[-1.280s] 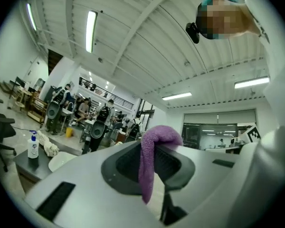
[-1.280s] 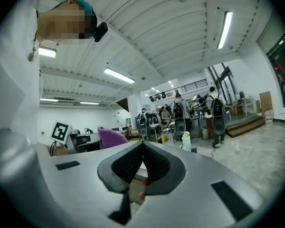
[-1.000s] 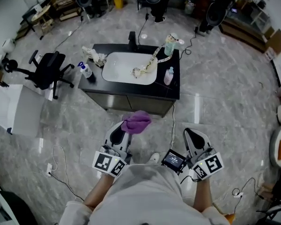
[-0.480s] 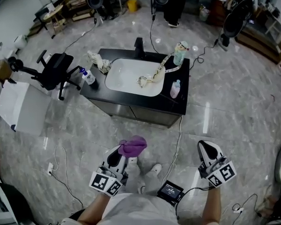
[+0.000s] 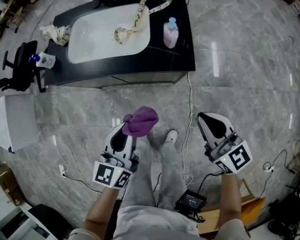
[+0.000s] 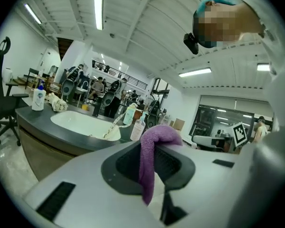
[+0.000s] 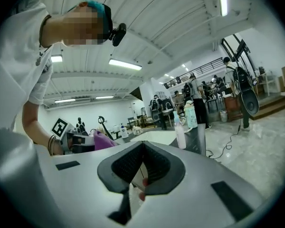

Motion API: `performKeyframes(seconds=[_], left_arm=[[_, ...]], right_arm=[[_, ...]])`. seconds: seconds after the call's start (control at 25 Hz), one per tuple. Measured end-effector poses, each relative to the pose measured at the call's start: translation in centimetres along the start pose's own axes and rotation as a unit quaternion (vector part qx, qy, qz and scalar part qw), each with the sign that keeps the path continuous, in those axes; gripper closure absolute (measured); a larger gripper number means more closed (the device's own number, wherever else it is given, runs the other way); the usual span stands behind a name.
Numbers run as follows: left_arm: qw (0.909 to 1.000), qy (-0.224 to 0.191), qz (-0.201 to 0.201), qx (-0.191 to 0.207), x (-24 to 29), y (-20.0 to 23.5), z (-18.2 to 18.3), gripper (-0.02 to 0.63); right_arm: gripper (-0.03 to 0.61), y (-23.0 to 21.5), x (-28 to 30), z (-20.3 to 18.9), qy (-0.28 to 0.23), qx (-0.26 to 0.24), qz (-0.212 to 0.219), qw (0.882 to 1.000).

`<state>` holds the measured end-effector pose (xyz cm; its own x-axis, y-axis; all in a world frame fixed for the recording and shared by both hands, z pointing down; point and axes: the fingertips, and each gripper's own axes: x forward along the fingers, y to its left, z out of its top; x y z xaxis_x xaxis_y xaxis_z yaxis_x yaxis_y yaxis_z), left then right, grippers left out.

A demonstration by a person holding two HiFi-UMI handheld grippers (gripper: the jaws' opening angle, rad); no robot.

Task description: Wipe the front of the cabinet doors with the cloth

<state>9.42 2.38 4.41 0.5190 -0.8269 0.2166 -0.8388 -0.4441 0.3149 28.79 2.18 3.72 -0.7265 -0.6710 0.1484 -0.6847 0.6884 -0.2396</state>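
Left tongs (image 5: 126,129) are clamped on the purple cloth (image 5: 142,120). It bunches over the tips and a flap hangs down between the pads, so the grip looks solid from the left gripper view. Right tongs (image 5: 206,120) are closed on nothing, pads meeting at the tips, held out to the right of the cloth hand and level w/ it.

Cabinet doors (image 5: 120,79) sit straight ahead of both tongs, well apart, w/ bare floor in between. From up here we only get a thin dark strip of the door fronts under the black countertop (image 5: 182,44), so handles and seams can't be made out. That strip's long axis runs left-right across our line of reach, and it stretches further out to the left of the left tongs than to the right.

Left tongs are the nearer pair to the doors' middle, and they've got the cloth, so we reckon that's the working side. No wiping yet, cloth touches nothing but the pads. Next call, as we judge it: close in, drop low, press the cloth flat on the doors and sweep along that left-right line. Watch the cable (image 5: 187,119) on the floor, just between the two tongs and running ahead to the cabinet corner.
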Motion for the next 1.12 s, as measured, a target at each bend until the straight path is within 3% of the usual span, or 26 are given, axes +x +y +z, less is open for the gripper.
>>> performKeyframes(seconds=[0.4,0.68,0.84,1.12], left_arm=[[0.9958,0.059,-0.07,0.008,10.1,2.9,-11.4,0.564],[0.9951,0.064,-0.075,-0.006,16.6,3.2,-18.8,0.563],[0.9966,0.051,-0.06,-0.025,20.0,3.1,-20.8,0.565],[0.9961,0.036,-0.038,-0.071,24.9,3.8,-21.5,0.565]], right_arm=[[0.552,-0.8,1.9,-13.0,0.031,0.065,-0.064,0.995],[0.552,-1.0,2.9,-20.6,0.047,0.107,-0.096,0.989],[0.552,-1.6,2.8,-23.2,0.052,0.121,-0.113,0.985],[0.552,-2.5,3.2,-24.4,0.042,0.141,-0.142,0.979]])
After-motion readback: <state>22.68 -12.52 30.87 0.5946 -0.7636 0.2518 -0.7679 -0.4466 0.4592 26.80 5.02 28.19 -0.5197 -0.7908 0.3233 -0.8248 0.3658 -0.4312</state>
